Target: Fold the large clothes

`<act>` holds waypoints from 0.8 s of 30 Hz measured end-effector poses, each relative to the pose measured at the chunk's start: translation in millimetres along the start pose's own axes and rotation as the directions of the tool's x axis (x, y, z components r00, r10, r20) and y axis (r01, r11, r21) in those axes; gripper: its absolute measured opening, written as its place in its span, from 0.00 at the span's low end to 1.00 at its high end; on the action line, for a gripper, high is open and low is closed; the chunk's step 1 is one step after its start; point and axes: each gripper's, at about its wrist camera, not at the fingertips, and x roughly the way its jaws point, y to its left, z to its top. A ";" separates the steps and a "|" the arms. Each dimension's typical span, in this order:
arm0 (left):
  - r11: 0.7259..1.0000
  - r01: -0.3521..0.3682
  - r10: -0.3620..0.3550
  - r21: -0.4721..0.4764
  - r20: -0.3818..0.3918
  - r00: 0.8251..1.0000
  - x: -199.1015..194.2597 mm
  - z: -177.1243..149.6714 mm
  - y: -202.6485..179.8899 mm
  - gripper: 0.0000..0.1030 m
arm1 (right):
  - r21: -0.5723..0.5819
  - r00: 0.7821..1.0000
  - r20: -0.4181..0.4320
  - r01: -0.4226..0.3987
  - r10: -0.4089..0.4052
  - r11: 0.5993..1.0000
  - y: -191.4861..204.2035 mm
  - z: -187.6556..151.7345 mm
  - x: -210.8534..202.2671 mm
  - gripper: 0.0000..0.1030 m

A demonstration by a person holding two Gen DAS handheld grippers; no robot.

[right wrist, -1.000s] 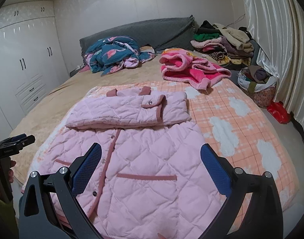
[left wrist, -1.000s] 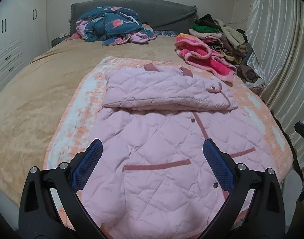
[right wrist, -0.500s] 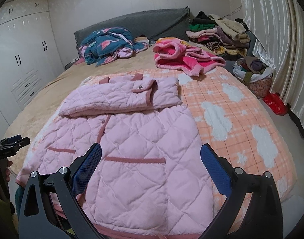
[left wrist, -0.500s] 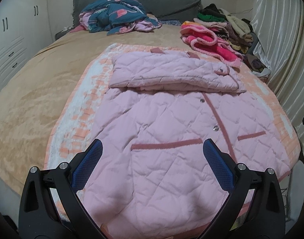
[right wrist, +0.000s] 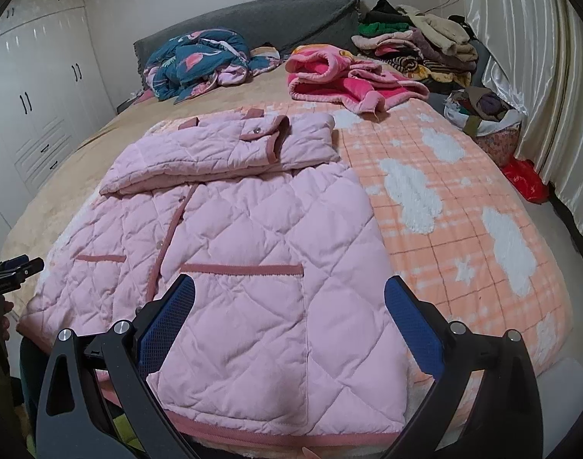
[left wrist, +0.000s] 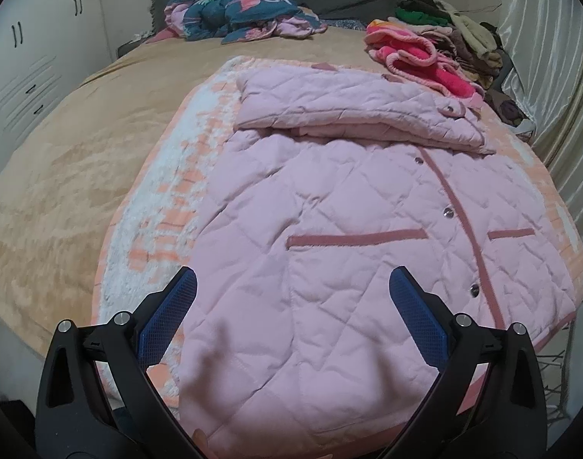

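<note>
A pink quilted jacket (left wrist: pixel 368 237) is spread front-up on a peach blanket with white clouds (right wrist: pixel 463 206), which covers the near part of a wide bed (left wrist: pixel 73 160). The jacket's upper part, sleeves included, is already folded down into a flat band (right wrist: pixel 222 153) across the chest. The lower body lies open, with a dusty-rose placket, silver snaps and two pocket bands. The hem (right wrist: pixel 284 434) reaches the bed's near edge.

The jacket is judged soft, puffy and light. It should bend easily along quilting lines, spring back a little, and slide on the fleecy blanket. The best hold is judged to be the two hem corners, pinched through the bound edge so the padding does not slip out.

The left tongs (left wrist: pixel 291 306) are held wide open above the hem's left half, with nothing between the blue pads. The right tongs (right wrist: pixel 289 304) are equally wide open and empty, poised above the right pocket band. In the right view, the left tongs' tip appears at the far left edge, beside part of a hand.

Further off, a teal flamingo-print quilt (right wrist: pixel 199 65) is bunched at the grey headboard (right wrist: pixel 261 19). A bright pink fleece garment (right wrist: pixel 345 80) lies beyond the blanket. Folded clothes (right wrist: pixel 417 46) are stacked by shiny curtains (right wrist: pixel 528 57). White wardrobes (right wrist: pixel 35 88) stand on the left.
</note>
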 end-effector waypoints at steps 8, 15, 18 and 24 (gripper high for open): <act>1.000 -0.002 0.000 -0.030 -0.051 0.999 11.5 -11.1 17.9 0.92 | 0.000 0.999 -0.035 0.003 -0.003 1.000 -3.8 -11.4 6.5 0.96; 0.996 0.018 -0.027 -0.082 -0.103 0.994 21.0 -25.3 37.9 0.92 | 0.008 0.999 -0.047 0.008 -0.008 1.000 -10.4 -17.7 7.8 0.96; 0.991 0.045 -0.062 -0.123 -0.135 0.989 25.7 -34.2 48.3 0.92 | 0.013 0.998 -0.054 0.011 -0.010 1.000 -13.7 -20.2 8.7 0.96; 0.978 0.088 -0.122 -0.188 -0.179 0.976 33.8 -47.8 59.9 0.92 | 0.028 0.996 -0.084 0.018 -0.016 0.999 -23.4 -31.2 12.2 0.96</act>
